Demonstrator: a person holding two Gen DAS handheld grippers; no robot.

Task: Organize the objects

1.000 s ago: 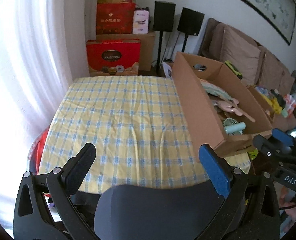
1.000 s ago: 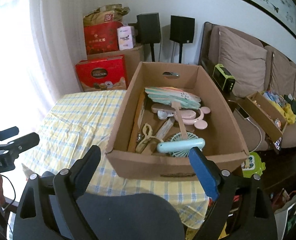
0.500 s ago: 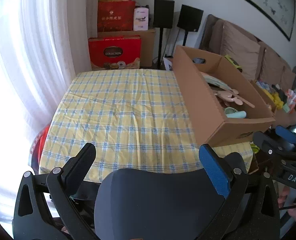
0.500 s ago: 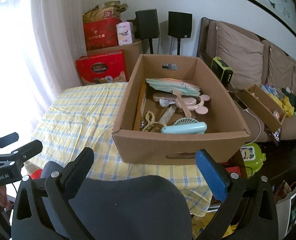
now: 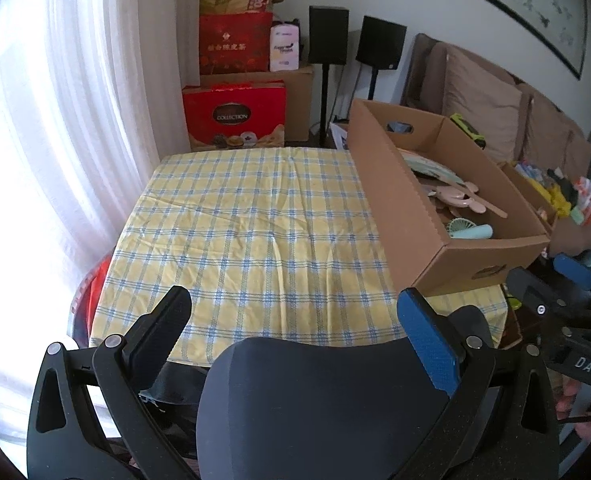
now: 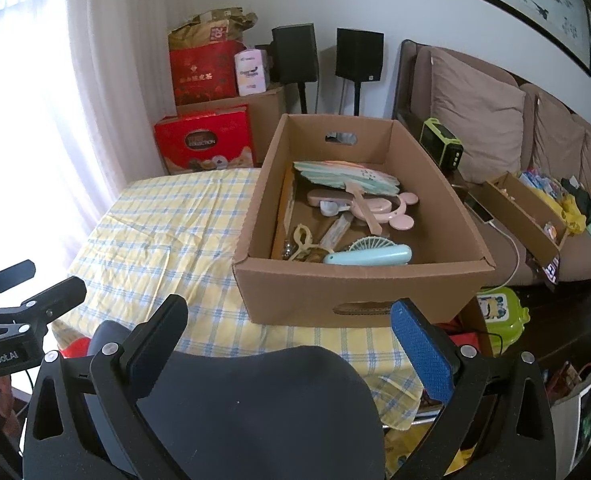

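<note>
Right wrist view gives us the clearest look at the cardboard box (image 6: 359, 240), which sits on the right side of the counter (image 6: 167, 240) on its yellow checked cloth. Inside it lie a paddle fan (image 6: 345, 178), a pink handheld fan (image 6: 375, 206), a mint handheld fan (image 6: 369, 254) against the near wall, and some smaller pieces we cannot identify. The cloth beside the box carries no loose items that we can see, so we judge the gathering largely done, though whether the box contents are to be sorted further we cannot say.

Our right tongs (image 6: 291, 340) hang back from the counter's near edge, above a dark rounded chair back (image 6: 255, 412), aimed at the box's near wall; the fingers stand wide apart and hold nothing. Our left tongs (image 5: 295, 320) are likewise spread and empty, held level over the same chair back (image 5: 327, 400), pointed at the bare stretch of cloth with the box (image 5: 435, 208) off to their right. Neither touches anything.
</note>
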